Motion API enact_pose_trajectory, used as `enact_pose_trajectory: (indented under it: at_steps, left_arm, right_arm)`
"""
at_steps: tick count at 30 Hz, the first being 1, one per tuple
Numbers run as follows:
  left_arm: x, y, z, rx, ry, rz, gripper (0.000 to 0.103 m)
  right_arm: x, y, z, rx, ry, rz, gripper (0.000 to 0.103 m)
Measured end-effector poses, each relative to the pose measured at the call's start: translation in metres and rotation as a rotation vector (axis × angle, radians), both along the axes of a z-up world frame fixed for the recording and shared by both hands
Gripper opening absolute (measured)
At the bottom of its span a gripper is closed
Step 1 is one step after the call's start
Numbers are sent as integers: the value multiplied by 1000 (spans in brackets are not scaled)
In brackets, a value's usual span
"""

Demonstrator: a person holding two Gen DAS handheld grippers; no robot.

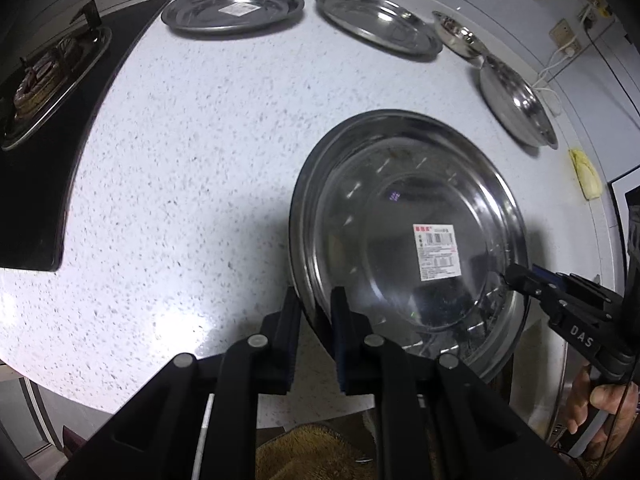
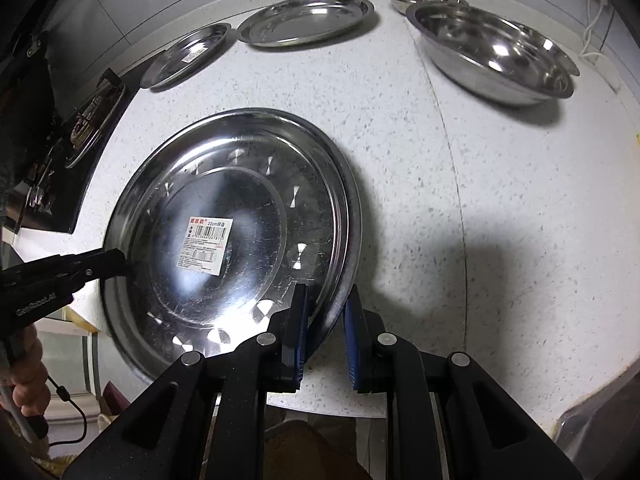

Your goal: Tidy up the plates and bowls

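A large steel plate (image 1: 400,200) (image 2: 240,184) with a white label is held between both grippers, low over the speckled counter (image 1: 200,160) near its front edge. I cannot tell whether it touches the counter. My left gripper (image 1: 316,300) is shut on the plate's left rim and shows at the left of the right wrist view (image 2: 120,262). My right gripper (image 2: 326,292) is shut on the opposite rim and appears at the right of the left wrist view (image 1: 512,276). A hand holds each gripper's handle.
Along the back wall lie two steel plates (image 1: 232,8) (image 1: 376,20), a small bowl (image 1: 456,34) and a wider bowl (image 2: 496,52). A black stove (image 1: 40,160) bounds the counter on the left. A yellow cloth (image 1: 586,172) and a sink edge (image 2: 600,432) are at the right.
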State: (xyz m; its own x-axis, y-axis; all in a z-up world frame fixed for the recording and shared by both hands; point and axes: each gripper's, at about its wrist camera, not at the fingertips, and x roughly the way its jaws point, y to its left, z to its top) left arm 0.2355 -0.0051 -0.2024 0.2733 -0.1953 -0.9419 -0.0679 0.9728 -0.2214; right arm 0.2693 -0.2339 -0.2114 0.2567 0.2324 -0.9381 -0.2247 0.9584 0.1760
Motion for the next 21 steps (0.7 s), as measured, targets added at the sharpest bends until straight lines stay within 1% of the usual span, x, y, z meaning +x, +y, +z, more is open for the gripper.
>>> enact_pose_trajectory:
  at_steps: [2, 4, 9, 14, 16, 19, 21]
  left_arm:
    - [-1, -1, 0, 10, -3, -4, 14]
    - [-1, -1, 1, 3, -7, 2, 14]
    - [2, 1, 8, 11, -24, 13, 14]
    - [5, 3, 15, 43, -48, 24, 14]
    - [7, 5, 17, 51, -58, 29, 14]
    - [13, 7, 22, 71, -77, 38, 14]
    - [20, 8, 28, 90, -100, 39, 14]
  right_arm:
    - [1, 0, -2, 4, 13, 7, 15]
    - [1, -1, -3, 13, 25, 9, 15]
    - [1, -1, -3, 12, 28, 24, 16]
    - [1, -3, -3, 21, 38, 29, 16]
    - [2, -5, -2, 23, 33, 33, 17]
    - [2, -7, 6, 19, 7, 36, 24]
    - [3, -7, 17, 0, -34, 44, 26]
